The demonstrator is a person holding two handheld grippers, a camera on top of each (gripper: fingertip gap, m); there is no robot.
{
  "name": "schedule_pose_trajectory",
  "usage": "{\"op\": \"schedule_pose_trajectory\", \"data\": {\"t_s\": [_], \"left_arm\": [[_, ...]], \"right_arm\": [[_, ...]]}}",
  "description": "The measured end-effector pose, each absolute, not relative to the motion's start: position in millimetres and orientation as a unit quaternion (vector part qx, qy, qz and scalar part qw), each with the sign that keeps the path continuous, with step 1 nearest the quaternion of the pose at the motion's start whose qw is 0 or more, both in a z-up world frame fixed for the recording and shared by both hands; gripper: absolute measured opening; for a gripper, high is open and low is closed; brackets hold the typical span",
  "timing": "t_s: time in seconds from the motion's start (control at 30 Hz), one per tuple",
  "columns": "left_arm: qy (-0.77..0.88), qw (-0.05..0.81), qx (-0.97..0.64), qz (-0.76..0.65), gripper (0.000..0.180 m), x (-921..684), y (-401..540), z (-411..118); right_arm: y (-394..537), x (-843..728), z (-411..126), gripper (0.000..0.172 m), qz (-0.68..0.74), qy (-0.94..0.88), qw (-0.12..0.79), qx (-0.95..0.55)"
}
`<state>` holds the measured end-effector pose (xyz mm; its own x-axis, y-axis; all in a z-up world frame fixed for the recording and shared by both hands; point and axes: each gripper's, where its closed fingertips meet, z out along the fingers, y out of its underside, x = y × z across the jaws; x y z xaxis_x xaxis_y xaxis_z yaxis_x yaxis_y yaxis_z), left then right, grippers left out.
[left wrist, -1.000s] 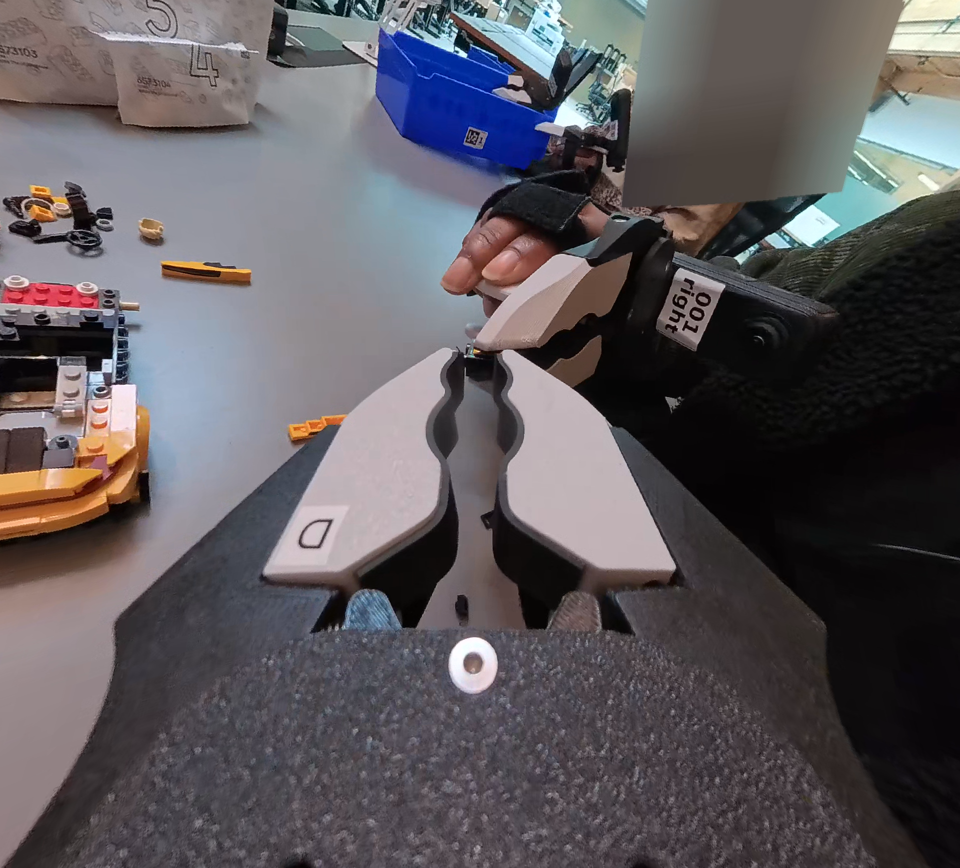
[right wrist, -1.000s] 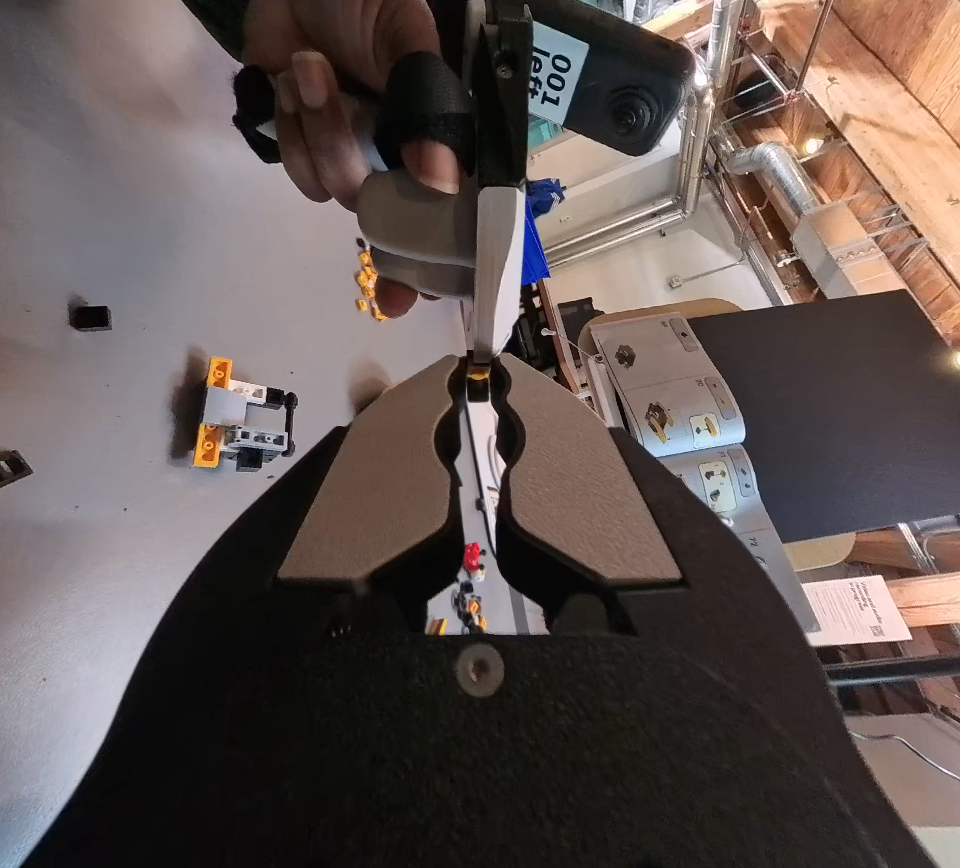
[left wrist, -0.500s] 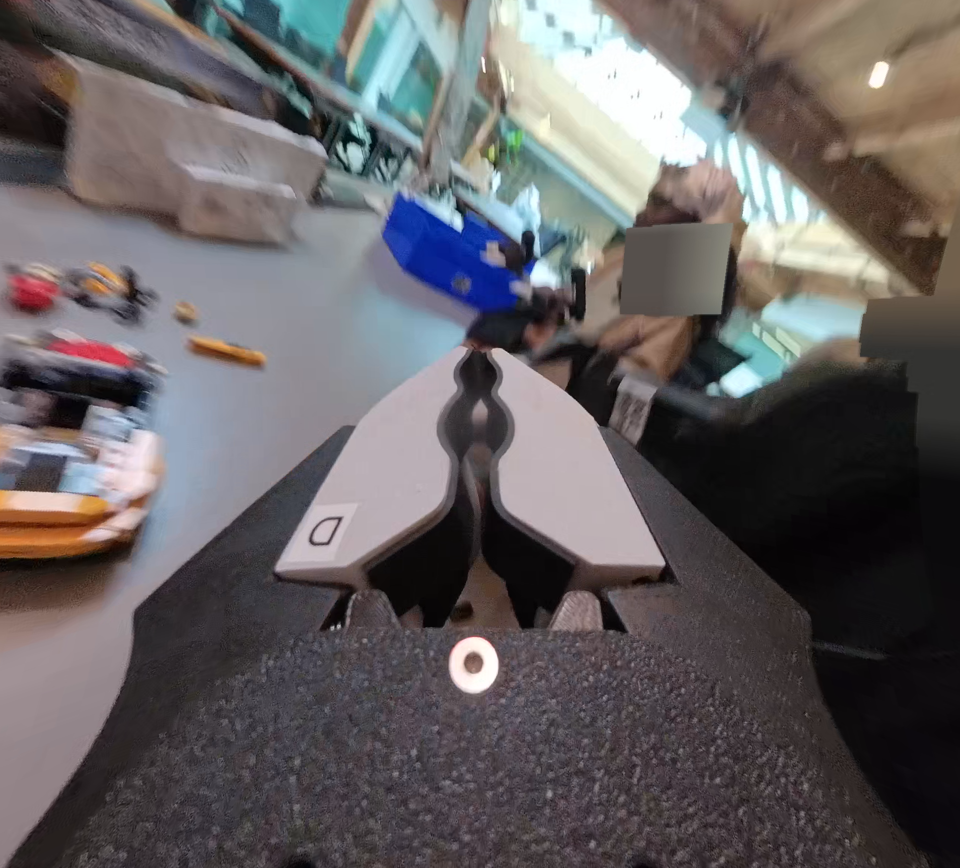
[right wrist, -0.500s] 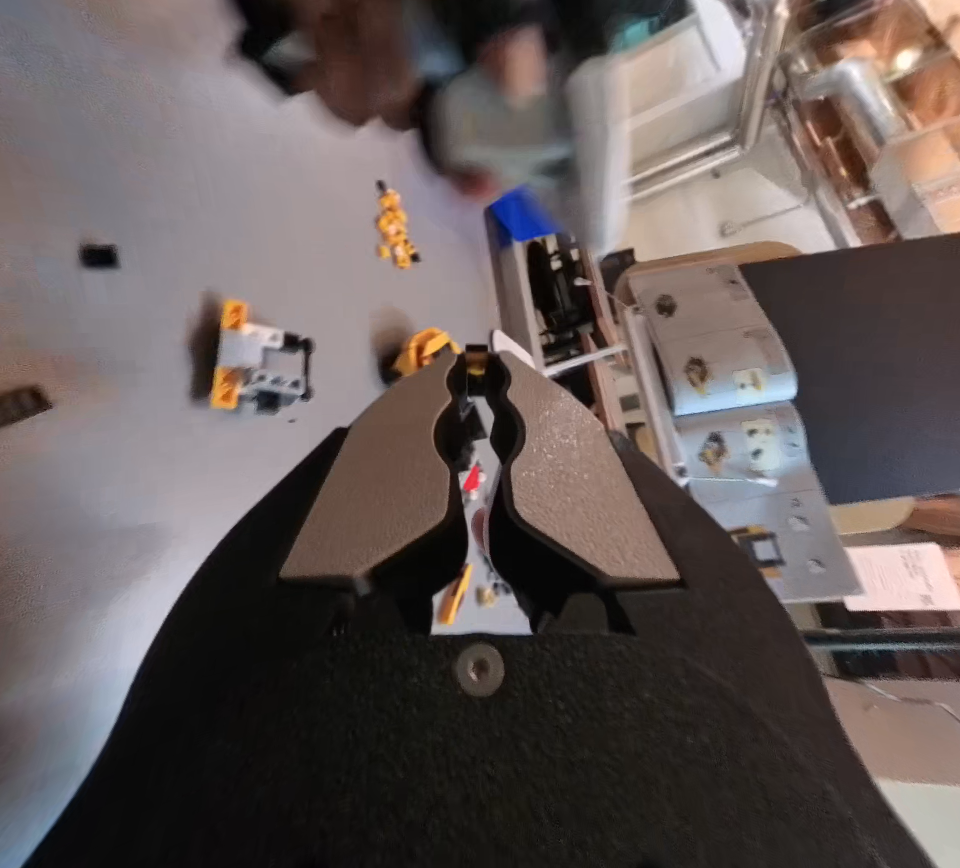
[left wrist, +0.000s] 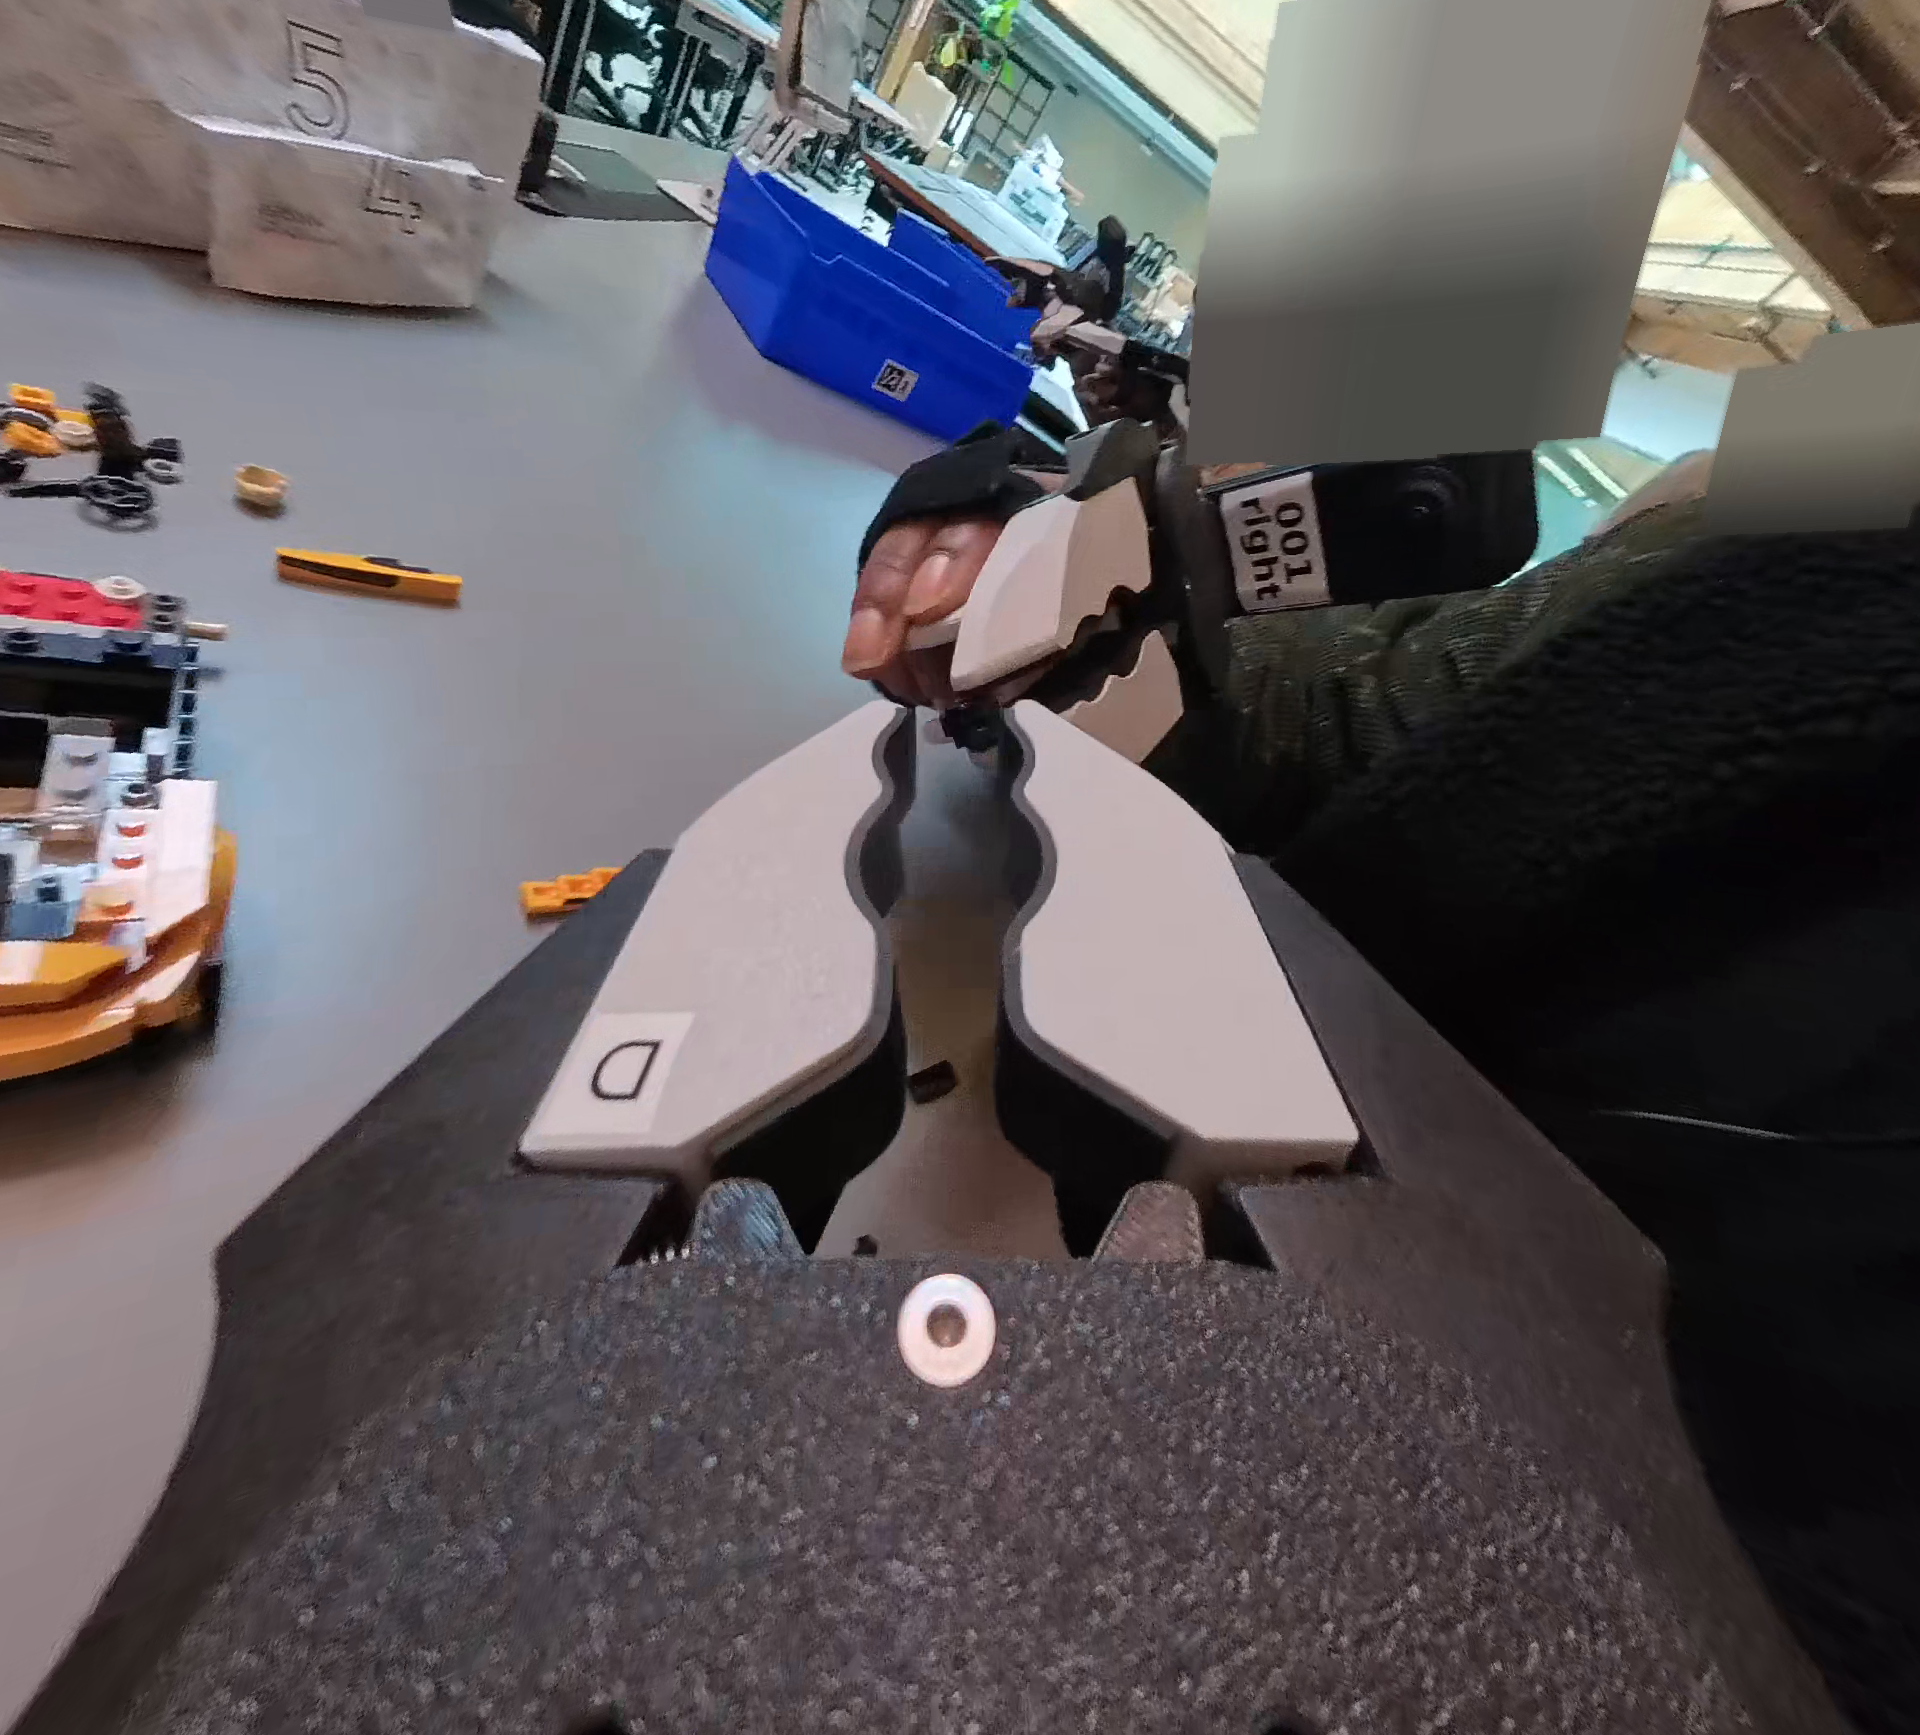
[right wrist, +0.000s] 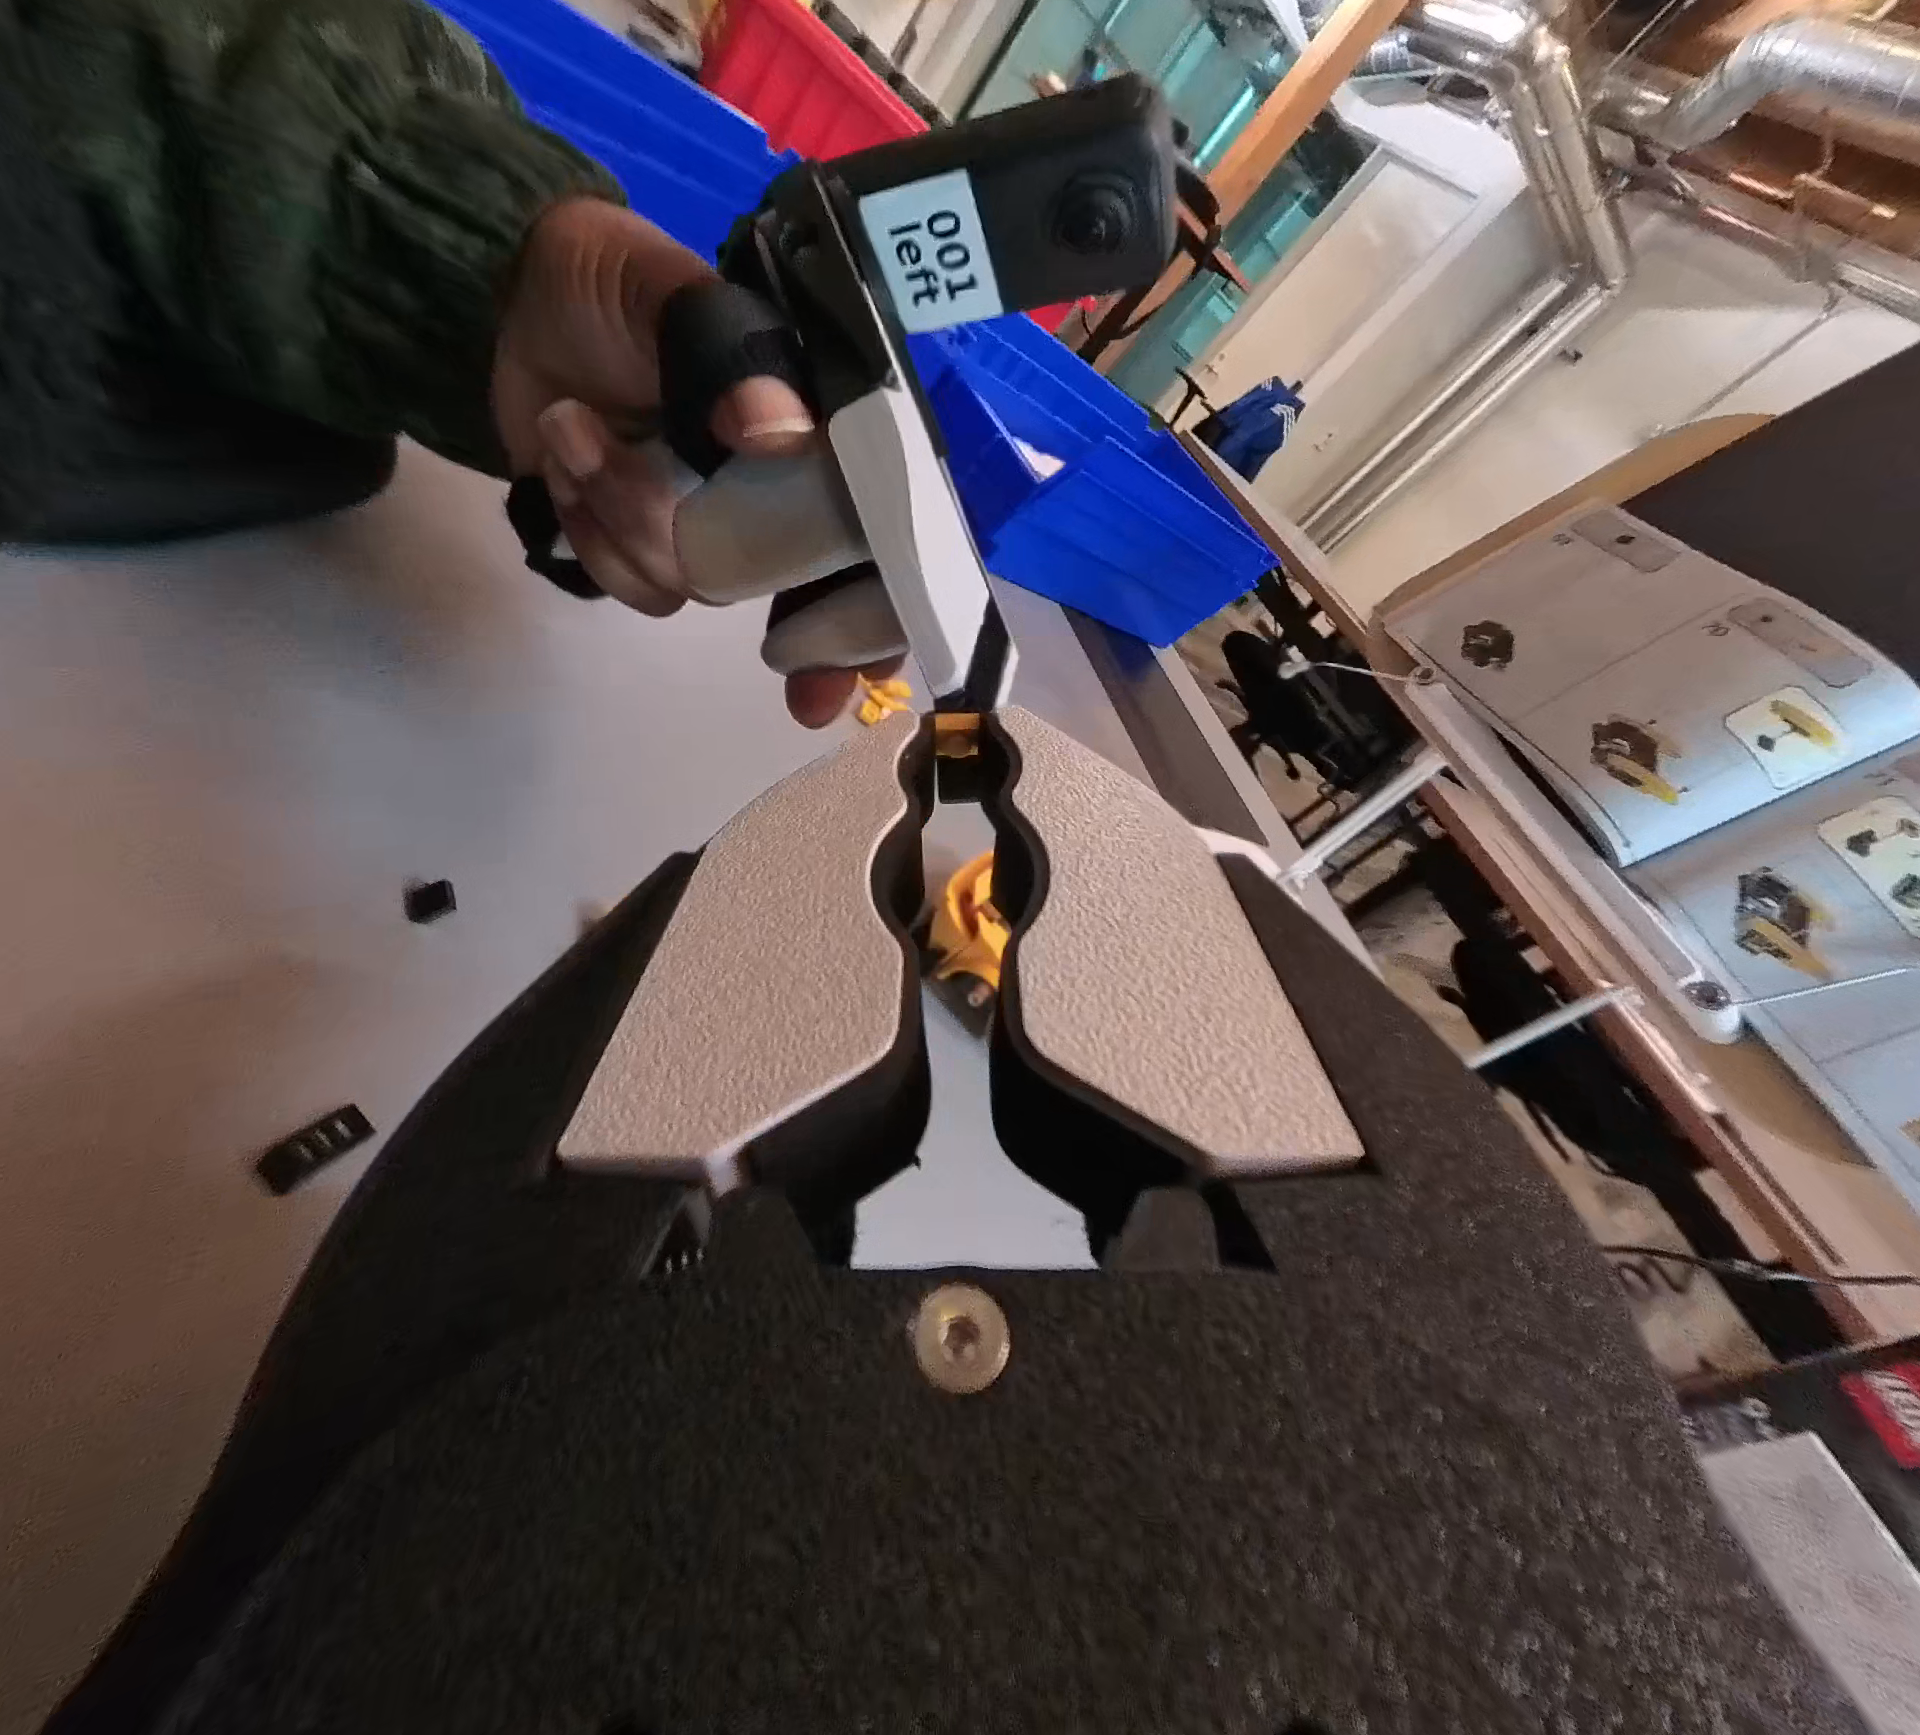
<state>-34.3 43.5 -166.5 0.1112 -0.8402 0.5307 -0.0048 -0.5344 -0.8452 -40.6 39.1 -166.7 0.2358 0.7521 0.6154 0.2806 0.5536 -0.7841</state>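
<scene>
My right gripper (right wrist: 958,750) is shut on a small yellow-and-black brick piece (right wrist: 956,755) and holds it above the grey table (right wrist: 208,750). My left gripper (left wrist: 958,729) is open, its tips on either side of that piece (left wrist: 971,729). The piece sits by the right finger (left wrist: 1023,750), with a gap to the left finger (left wrist: 883,750). In the left wrist view the right gripper (left wrist: 971,698) comes in from the right, a gloved hand on it. In the right wrist view the left gripper (right wrist: 961,698) comes down from above to meet my tips.
A partly built yellow model car (left wrist: 94,906) stands at the left, with loose pieces (left wrist: 369,571) and an orange plate (left wrist: 566,890) nearby. White paper bags (left wrist: 343,231) and a blue bin (left wrist: 862,324) stand farther off. An open instruction booklet (right wrist: 1662,750) is on the right. Small black pieces (right wrist: 429,901) lie on the table. My left and right fingertips are right by each other.
Half a second ago the left gripper had swung up and away and shut on air. It is now back at the right gripper's tips and open. The right gripper kept its piece.
</scene>
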Motion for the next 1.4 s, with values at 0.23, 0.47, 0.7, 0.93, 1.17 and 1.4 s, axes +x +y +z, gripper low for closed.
{"op": "schedule_pose_trajectory", "data": {"t_s": [0.23,0.47,0.7,0.93,1.17,1.4], "left_arm": [[0.308,0.322,-0.639,-0.627,0.012,-32.9,37.2,-163.0],[0.304,0.306,-0.633,-0.643,0.006,-32.4,35.2,-163.4],[0.308,0.284,-0.638,-0.646,0.013,-29.0,32.3,-170.1],[0.316,0.268,-0.627,-0.659,0.011,-28.9,26.1,-168.6],[0.262,0.305,-0.632,-0.662,0.009,-25.3,39.5,-173.8],[0.259,0.352,-0.666,-0.604,0.011,-28.4,60.1,-189.5]], "right_arm": [[37.5,-41.0,-167.3,0.007,0.188,-0.596,0.649,-0.434],[37.6,-40.2,-167.5,0.008,0.173,-0.604,0.651,-0.426],[35.4,-40.8,-168.1,0.008,0.152,-0.618,0.654,-0.410],[29.0,-40.6,-166.7,0.008,0.141,-0.635,0.651,-0.391],[41.6,-35.5,-171.9,0.007,0.089,-0.627,0.643,-0.431],[61.1,-36.4,-189.5,0.007,0.252,-0.533,0.562,-0.580]]}}
